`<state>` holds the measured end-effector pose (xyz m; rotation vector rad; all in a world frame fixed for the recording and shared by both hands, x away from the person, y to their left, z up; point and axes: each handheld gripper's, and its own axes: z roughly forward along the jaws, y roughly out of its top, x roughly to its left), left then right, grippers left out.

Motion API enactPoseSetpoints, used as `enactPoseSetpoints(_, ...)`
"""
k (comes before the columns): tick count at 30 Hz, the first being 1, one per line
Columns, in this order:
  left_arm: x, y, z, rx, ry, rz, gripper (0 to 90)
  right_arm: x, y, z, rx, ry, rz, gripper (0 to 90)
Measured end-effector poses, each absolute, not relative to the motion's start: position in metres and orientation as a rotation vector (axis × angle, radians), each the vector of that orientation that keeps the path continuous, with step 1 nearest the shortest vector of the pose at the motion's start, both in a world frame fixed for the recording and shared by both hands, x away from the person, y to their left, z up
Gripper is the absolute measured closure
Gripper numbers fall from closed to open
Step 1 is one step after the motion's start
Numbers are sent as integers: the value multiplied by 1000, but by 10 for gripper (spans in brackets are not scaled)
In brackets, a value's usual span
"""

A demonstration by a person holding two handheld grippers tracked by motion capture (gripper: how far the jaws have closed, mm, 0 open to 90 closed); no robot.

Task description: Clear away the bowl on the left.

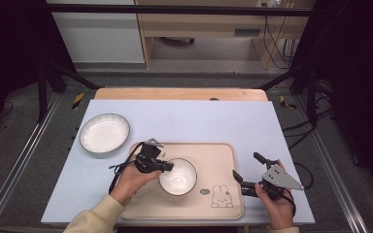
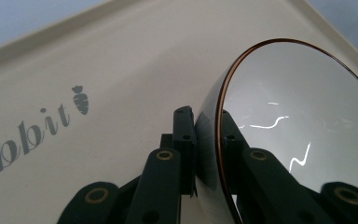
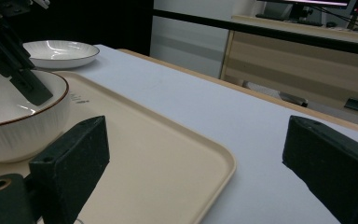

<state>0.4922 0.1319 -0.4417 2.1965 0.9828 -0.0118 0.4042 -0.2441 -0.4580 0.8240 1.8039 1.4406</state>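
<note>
**Gripping the bowl rim on the tray**

Sitting on the tray (image 1: 226,158), the small bowl (image 1: 178,176) lies directly right of the left tongs (image 1: 167,166), which are clenched on its near-left rim, one jaw inside, one outside. The right tongs (image 1: 246,172) stand released, apparently empty, beside the tray's right edge on the tabletop (image 1: 184,116).

The high view looks steeply down on the whole table (image 1: 184,116). Both gripper views sit low and close, sharing the tray (image 2: 121,70) and the bowl (image 3: 23,121).

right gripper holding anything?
No: the right gripper has its jaws wide apart with nothing between them, beside the tray.
</note>
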Motion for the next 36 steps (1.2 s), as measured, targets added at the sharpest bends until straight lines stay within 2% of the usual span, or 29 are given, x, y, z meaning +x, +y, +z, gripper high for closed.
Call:
enactPoseSetpoints(23,496,138,-447,2157,1036,-95,810,404,-244,-459,832,1811,1437,72)
enactPoseSetpoints(36,496,137,-447,2167,1008,-59,815,406,-244,-460,838,1820,1428,73)
